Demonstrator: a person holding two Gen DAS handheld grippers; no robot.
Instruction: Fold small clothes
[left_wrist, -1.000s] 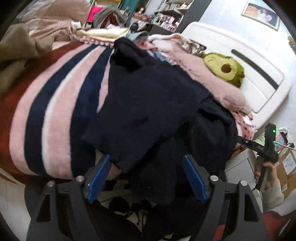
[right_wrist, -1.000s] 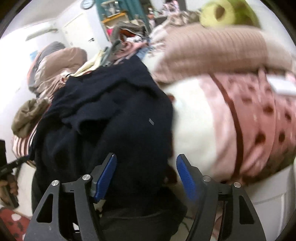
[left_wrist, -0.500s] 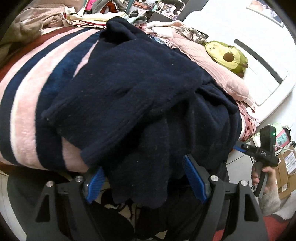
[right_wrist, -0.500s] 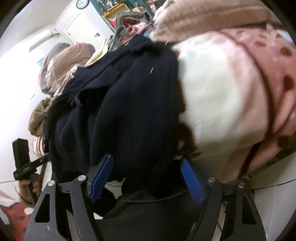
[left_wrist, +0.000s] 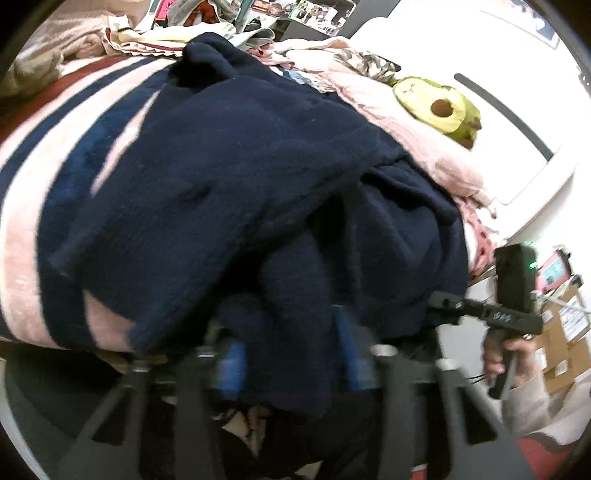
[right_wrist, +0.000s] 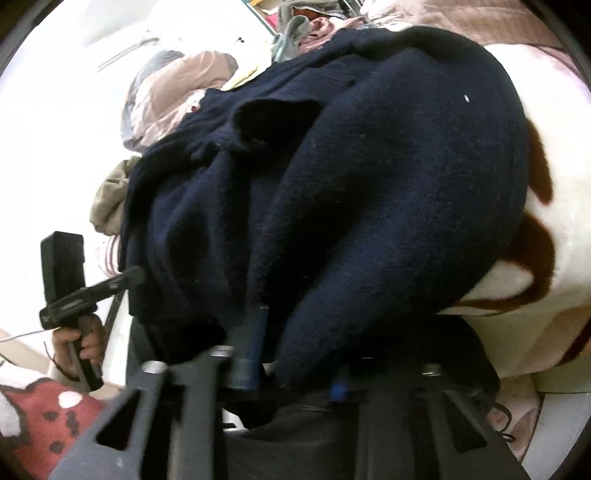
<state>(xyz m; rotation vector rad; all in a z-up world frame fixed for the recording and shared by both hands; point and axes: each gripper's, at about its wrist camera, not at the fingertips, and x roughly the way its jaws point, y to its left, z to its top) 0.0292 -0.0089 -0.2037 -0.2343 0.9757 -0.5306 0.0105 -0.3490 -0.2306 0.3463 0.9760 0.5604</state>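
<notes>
A dark navy knit sweater (left_wrist: 236, 177) lies crumpled on the bed and hangs over its near edge; it also fills the right wrist view (right_wrist: 388, 184). My left gripper (left_wrist: 291, 354) has its blue-padded fingers (left_wrist: 232, 363) closed in on a hanging fold of the sweater's near edge. My right gripper (right_wrist: 295, 362) is likewise closed in on the sweater's hanging edge, with the cloth draped between its fingers (right_wrist: 255, 343). Each gripper shows in the other's view, the right one at the right (left_wrist: 513, 295) and the left one at the left (right_wrist: 70, 280).
The bed carries a pink, navy and red striped blanket (left_wrist: 33, 184). A pink cover (left_wrist: 417, 136) and an avocado plush (left_wrist: 439, 103) lie by the white headboard (left_wrist: 517, 122). A white and pink blanket with brown spots (right_wrist: 546, 229) lies at the right. Piles of clothes (right_wrist: 173, 85) sit behind.
Both grippers moved forward onto the sweater's near edge and their fingers closed in from wide open onto the hanging cloth.
</notes>
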